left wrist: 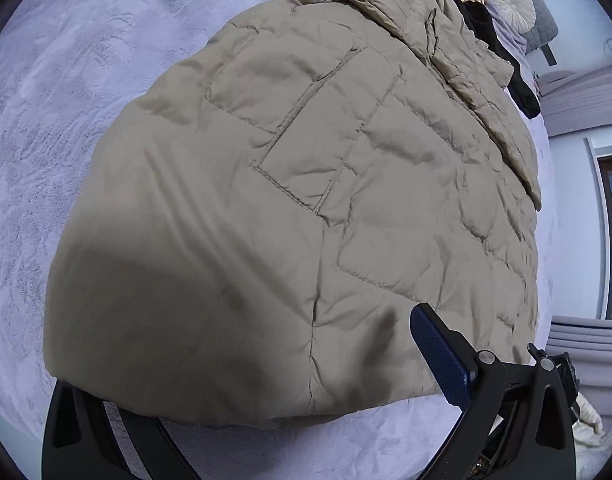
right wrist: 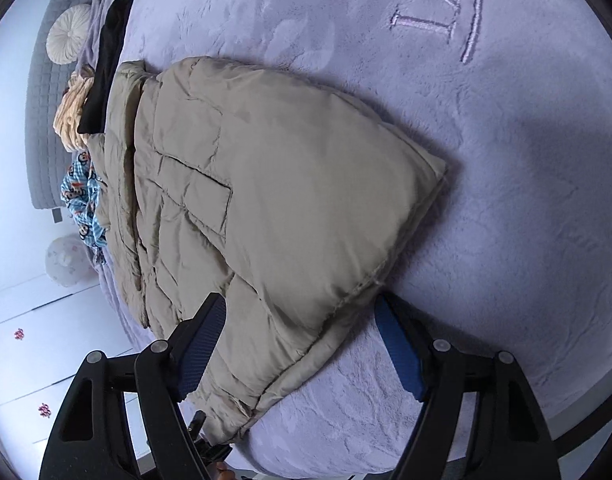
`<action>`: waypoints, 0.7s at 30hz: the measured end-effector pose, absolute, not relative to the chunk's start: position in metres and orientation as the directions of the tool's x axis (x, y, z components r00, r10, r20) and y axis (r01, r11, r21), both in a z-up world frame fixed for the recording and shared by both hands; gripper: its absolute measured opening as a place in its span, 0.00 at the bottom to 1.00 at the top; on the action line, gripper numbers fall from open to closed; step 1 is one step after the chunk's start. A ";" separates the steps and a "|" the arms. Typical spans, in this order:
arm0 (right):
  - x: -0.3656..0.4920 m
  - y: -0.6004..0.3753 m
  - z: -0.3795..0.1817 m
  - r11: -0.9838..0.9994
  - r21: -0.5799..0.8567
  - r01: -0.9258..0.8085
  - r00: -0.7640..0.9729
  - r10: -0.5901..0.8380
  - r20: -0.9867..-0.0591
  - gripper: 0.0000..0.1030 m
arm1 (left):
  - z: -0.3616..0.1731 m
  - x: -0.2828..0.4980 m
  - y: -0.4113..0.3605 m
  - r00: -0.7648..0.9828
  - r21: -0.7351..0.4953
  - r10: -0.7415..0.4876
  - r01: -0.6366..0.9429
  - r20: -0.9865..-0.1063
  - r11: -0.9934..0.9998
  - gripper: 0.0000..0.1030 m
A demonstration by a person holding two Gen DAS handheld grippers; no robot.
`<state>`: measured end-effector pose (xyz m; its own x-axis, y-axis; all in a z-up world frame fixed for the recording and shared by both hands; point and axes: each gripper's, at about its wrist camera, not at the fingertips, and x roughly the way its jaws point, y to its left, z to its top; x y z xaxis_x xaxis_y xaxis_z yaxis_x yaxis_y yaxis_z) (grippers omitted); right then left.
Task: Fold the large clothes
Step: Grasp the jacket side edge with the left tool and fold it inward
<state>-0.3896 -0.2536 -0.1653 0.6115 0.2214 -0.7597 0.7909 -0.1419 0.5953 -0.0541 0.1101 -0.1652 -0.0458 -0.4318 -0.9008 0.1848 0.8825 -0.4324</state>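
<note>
A large beige quilted jacket (left wrist: 290, 184) lies spread on a lavender plush blanket (left wrist: 66, 120); it also shows in the right wrist view (right wrist: 274, 184), partly folded over itself. My left gripper (left wrist: 242, 364) is open, its jaws wide at the jacket's near hem; the right finger (left wrist: 441, 360) rests over the fabric, the left finger is hidden under the hem. My right gripper (right wrist: 302, 344) is open, its fingers (right wrist: 397, 348) straddling the jacket's near corner edge without closing on it.
Other clothes are piled past the jacket: a black garment (right wrist: 106, 64), a tan knit (right wrist: 72, 108), a blue patterned piece (right wrist: 82, 208). A round cream cushion (right wrist: 68, 32) and grey headboard (right wrist: 46, 92) stand at the bed's end. The blanket (right wrist: 505, 200) has embroidered letters.
</note>
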 end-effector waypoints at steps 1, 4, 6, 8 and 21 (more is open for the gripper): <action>-0.388 -0.256 -0.167 -0.157 0.607 0.779 0.627 0.225 -0.746 0.77 | -0.167 -0.053 0.111 -0.044 -0.434 -0.433 0.180 -0.900 0.883 0.72; -0.382 -0.261 -0.171 -0.191 0.628 0.755 0.656 0.236 -0.717 0.60 | -0.170 -0.047 0.114 -0.062 -0.449 -0.445 0.161 -0.893 0.879 0.14; -0.379 -0.265 -0.173 -0.195 0.637 0.746 0.666 0.244 -0.705 0.28 | -0.159 -0.044 0.118 -0.029 -0.457 -0.458 0.160 -0.888 0.875 0.12; -0.375 -0.267 -0.171 -0.179 0.614 0.769 0.639 0.249 -0.728 0.12 | -0.141 -0.042 0.119 0.006 -0.463 -0.472 0.188 -0.881 0.866 0.11; -0.289 -0.331 -0.056 0.274 0.678 0.682 0.646 0.210 -0.734 0.08 | 0.021 0.020 0.066 0.265 -0.394 -0.523 0.413 -0.810 0.821 0.11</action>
<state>-0.2885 -0.3310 -0.0557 0.6457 0.2099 -0.7342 0.6819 0.2743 0.6781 0.0203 0.0664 0.0207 0.2654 -0.5228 -0.8101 0.4131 0.8209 -0.3944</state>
